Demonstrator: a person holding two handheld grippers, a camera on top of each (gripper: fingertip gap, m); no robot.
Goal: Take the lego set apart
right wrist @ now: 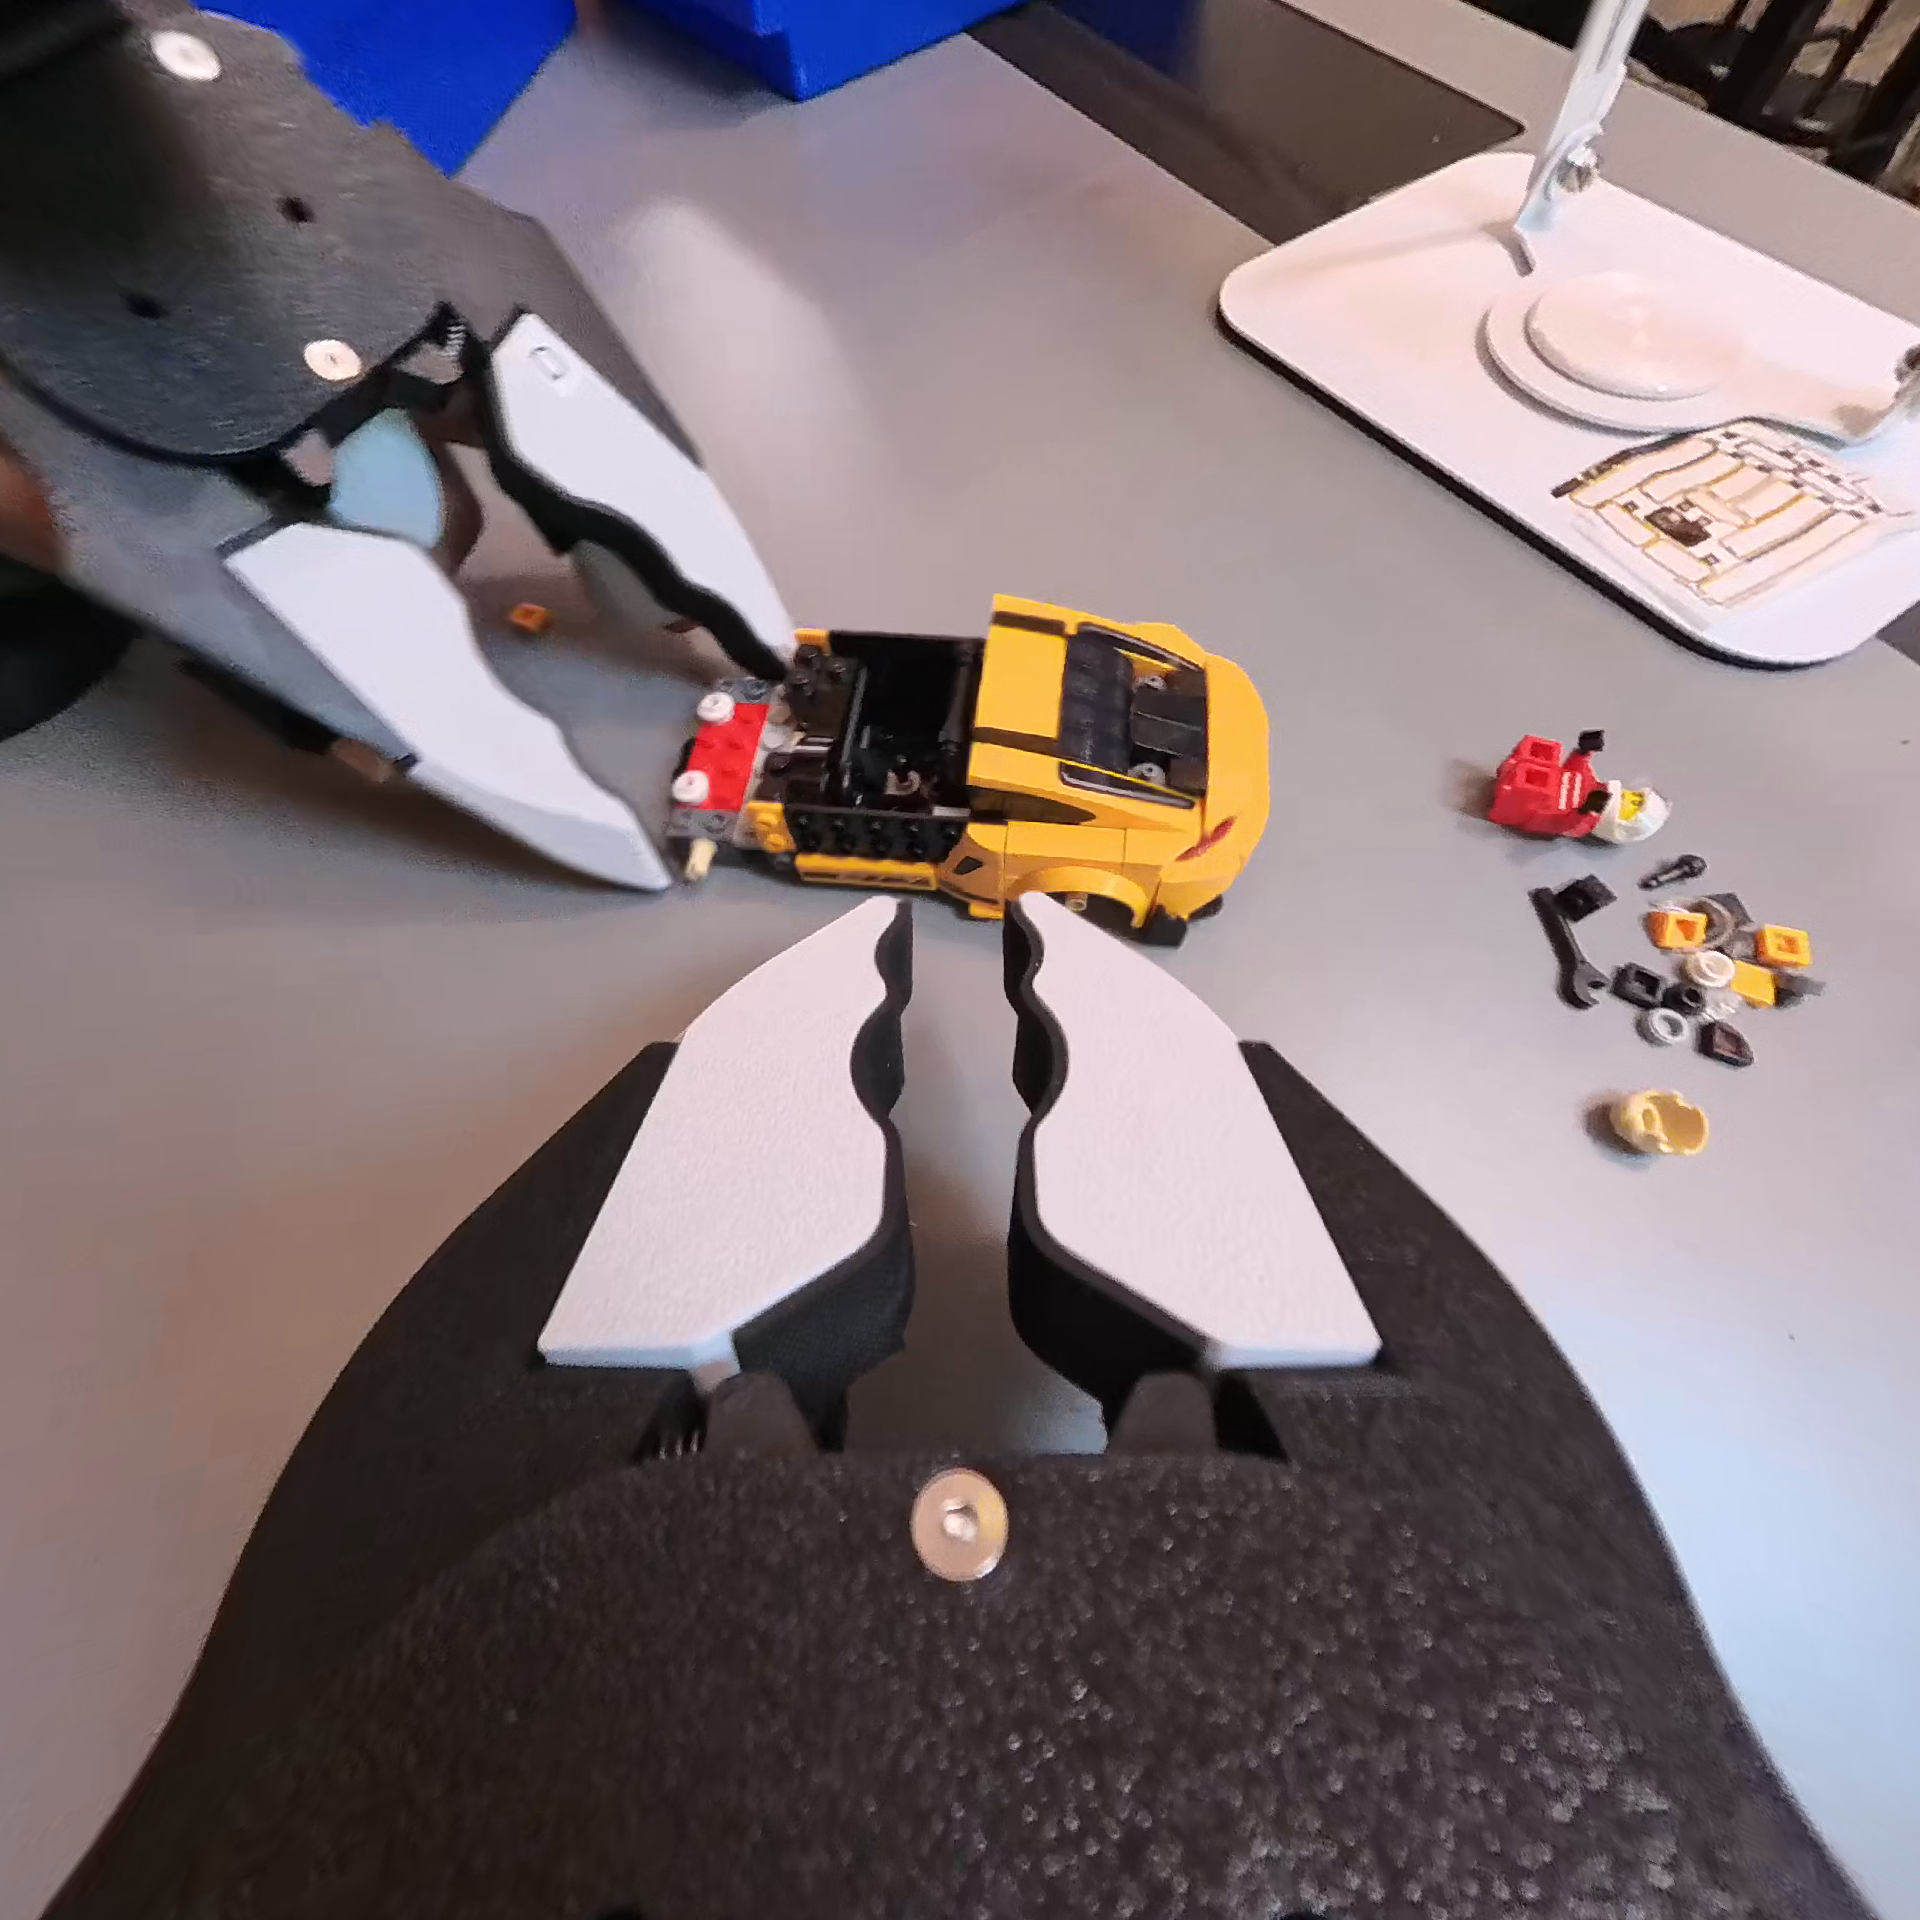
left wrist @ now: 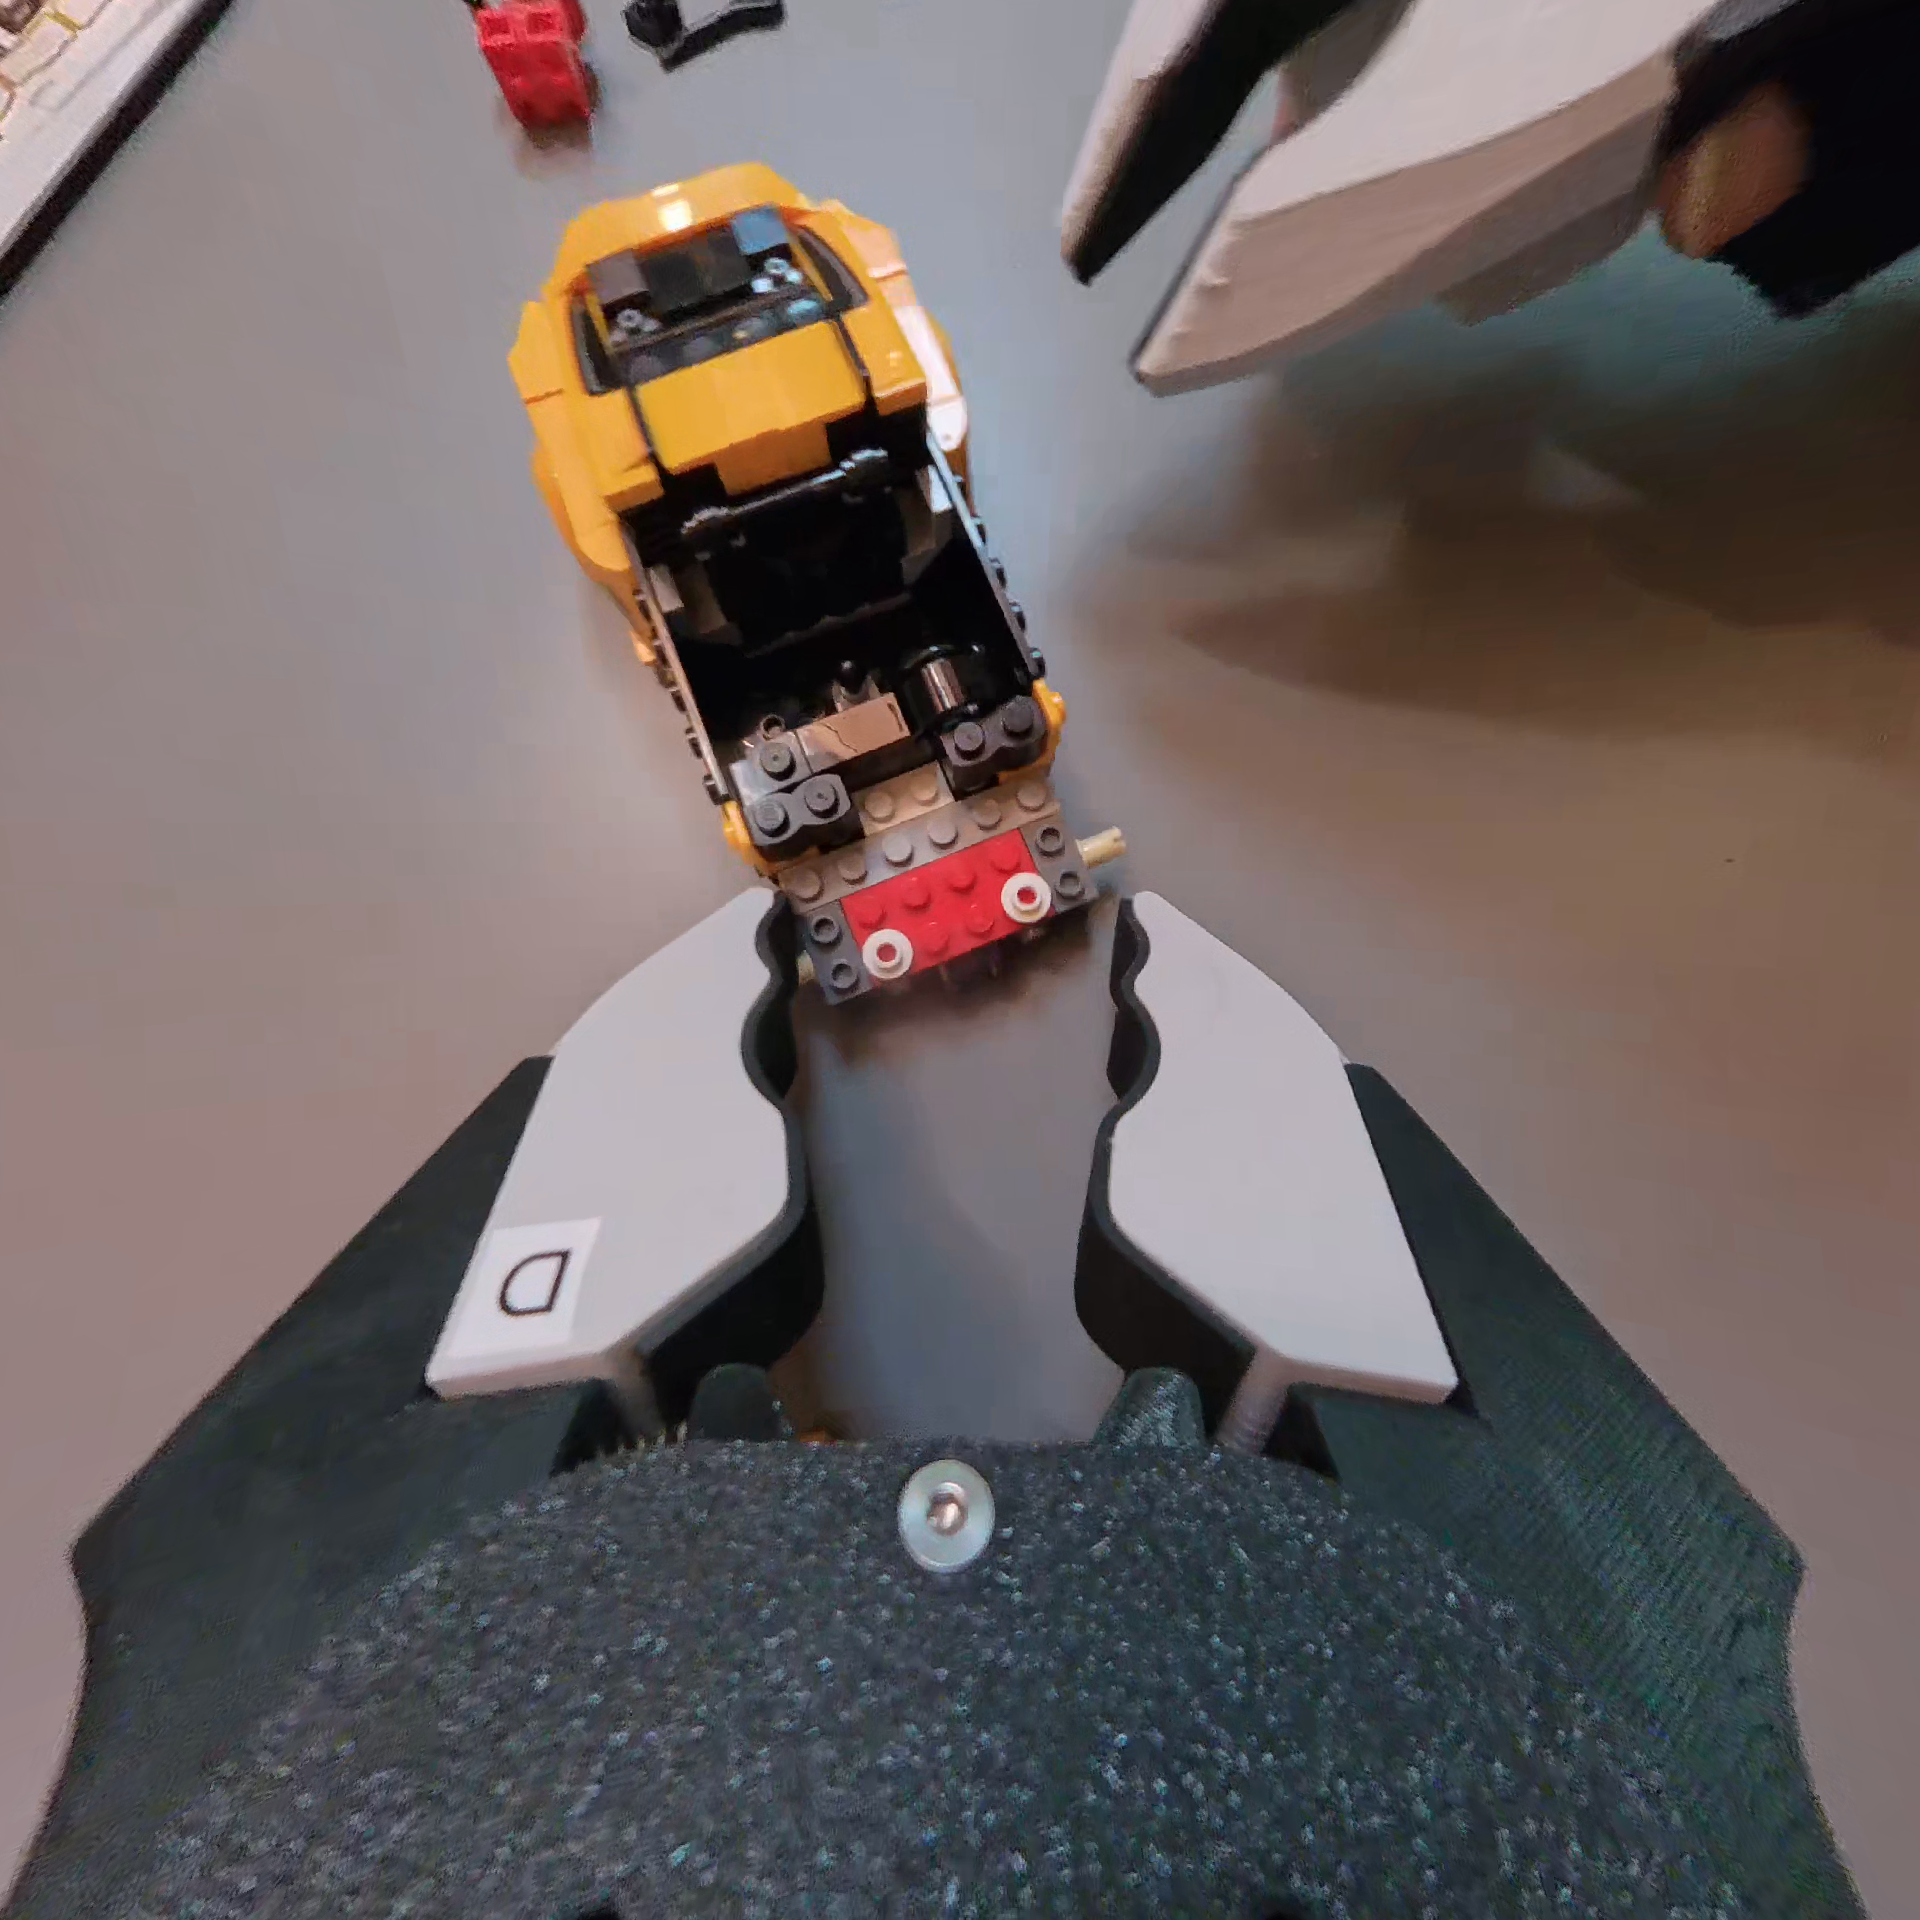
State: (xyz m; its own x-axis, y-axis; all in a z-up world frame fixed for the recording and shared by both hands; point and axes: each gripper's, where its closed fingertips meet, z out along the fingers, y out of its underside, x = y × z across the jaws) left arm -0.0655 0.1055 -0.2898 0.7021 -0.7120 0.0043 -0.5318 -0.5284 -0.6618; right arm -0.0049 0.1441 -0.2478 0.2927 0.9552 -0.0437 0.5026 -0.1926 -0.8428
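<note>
The yellow lego car [left wrist: 727, 416] stands on the grey table, its roof and front cover off, with a red plate [left wrist: 940, 914] bared at its near end. My left gripper [left wrist: 951, 925] is open, one fingertip on each side of that stripped end, holding nothing. From the right wrist view the car [right wrist: 1091, 769] is side-on, with the left gripper [right wrist: 717, 764] straddling its red-plate end. My right gripper [right wrist: 958, 920] is slightly open and empty, its tips just short of the car's near side by the rear wheel. It also shows blurred in the left wrist view [left wrist: 1174, 281].
Loose pieces lie right of the car: a red figure part [right wrist: 1548, 795], a pile of small bits [right wrist: 1714, 966], a black wrench [right wrist: 1558, 935], a tan hair piece [right wrist: 1657, 1122]. One orange bit [right wrist: 530, 616] lies under the left gripper. A white stand base [right wrist: 1455, 312] with a paper sits back right. One gripper's finger ends stand about 9 cm off the other's. It is some 9 cm from my left tips to the orange bit [right wrist: 530, 616].
</note>
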